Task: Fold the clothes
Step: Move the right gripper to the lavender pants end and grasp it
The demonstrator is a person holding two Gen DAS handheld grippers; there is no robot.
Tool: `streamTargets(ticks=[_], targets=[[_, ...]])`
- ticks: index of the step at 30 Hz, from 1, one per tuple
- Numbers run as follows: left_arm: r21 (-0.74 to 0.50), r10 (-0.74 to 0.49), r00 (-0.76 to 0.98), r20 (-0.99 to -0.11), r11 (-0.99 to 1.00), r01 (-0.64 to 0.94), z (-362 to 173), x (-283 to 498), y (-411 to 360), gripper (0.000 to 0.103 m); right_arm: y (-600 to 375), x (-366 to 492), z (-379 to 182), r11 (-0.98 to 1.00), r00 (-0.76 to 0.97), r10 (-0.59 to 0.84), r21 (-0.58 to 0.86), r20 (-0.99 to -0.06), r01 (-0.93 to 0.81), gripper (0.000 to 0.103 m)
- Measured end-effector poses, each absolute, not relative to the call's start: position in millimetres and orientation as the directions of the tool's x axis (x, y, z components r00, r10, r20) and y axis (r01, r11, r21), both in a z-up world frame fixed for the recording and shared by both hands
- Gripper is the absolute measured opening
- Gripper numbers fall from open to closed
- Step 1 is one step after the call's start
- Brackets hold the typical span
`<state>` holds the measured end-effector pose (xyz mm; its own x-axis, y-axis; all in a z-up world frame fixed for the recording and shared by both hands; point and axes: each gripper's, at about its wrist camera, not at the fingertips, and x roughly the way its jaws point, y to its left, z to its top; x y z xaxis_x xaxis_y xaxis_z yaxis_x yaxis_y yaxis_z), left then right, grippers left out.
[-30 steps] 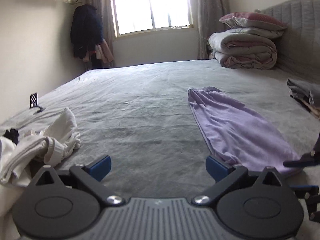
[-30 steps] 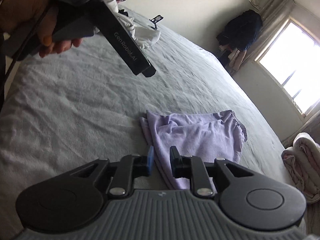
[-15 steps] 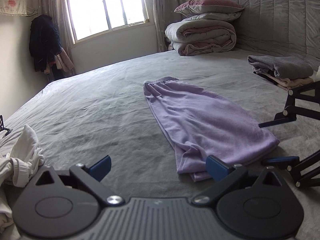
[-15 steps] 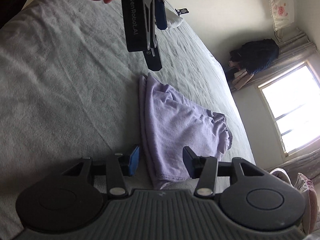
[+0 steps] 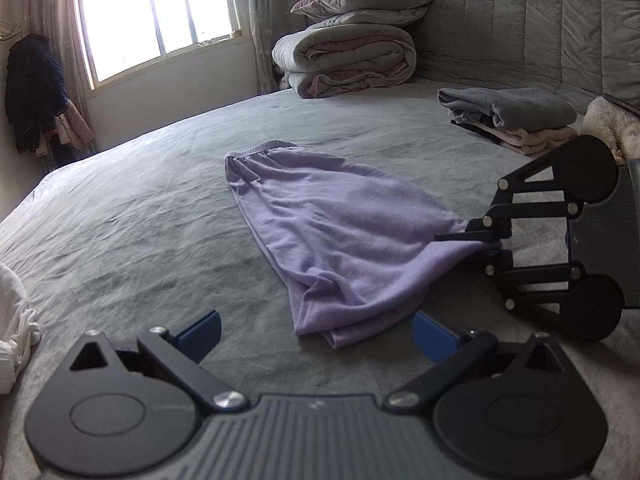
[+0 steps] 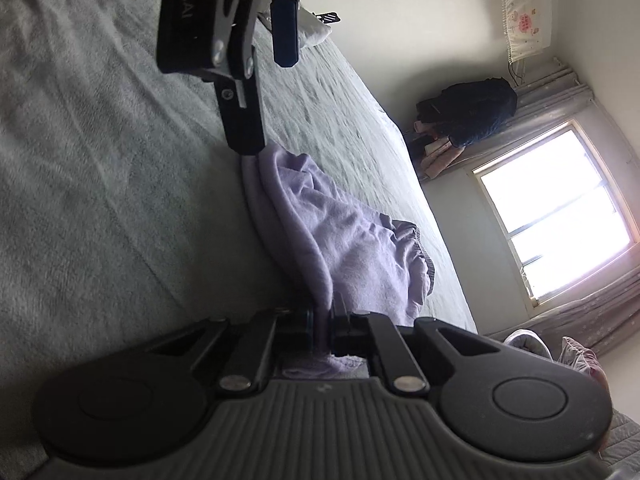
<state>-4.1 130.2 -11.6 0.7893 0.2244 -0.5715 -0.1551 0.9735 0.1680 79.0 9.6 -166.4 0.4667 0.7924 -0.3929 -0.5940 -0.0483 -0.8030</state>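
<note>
Lilac garment [image 5: 332, 236] is lying flat on the grey bed [image 5: 132, 220], waistband at the far end, hem nearest both tongs. Right gripper [image 6: 320, 322] is closing, pads already pinching a hem corner, prob. to lift it for the fold. Left gripper [image 5: 316, 334] is hovering w/ jaws spread wide, other hem corner just ahead of it, nothing held. Folded pile [image 5: 508, 116] is sitting well beyond the right gripper.

Blown-out window [image 5: 160, 20] backlights a dim room; edges bend, perhaps slightly soft.
</note>
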Motion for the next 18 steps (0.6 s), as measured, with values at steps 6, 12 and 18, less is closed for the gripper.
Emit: streamTargets(ticks=[6, 12, 18], targets=[[0.191, 0.151, 0.783, -0.604, 0.981, -0.042, -20, 7, 119, 0.102, 4, 77, -142, -0.004, 0.435, 0.796, -0.722, -0.421, -0.692, 0.007], [0.225, 0.113, 0.773, -0.624, 0.974, 0.039, -25, 25, 109, 0.102, -1, 89, -128, 0.029, 0.398, 0.797, -0.630, -0.453, -0.776, 0.007], [0.196, 0.083, 0.752, -0.654, 0.978, 0.063, -27, 37, 114, 0.102, -1, 97, -120, 0.034, 0.368, 0.793, -0.567, -0.486, -0.823, 0.007]])
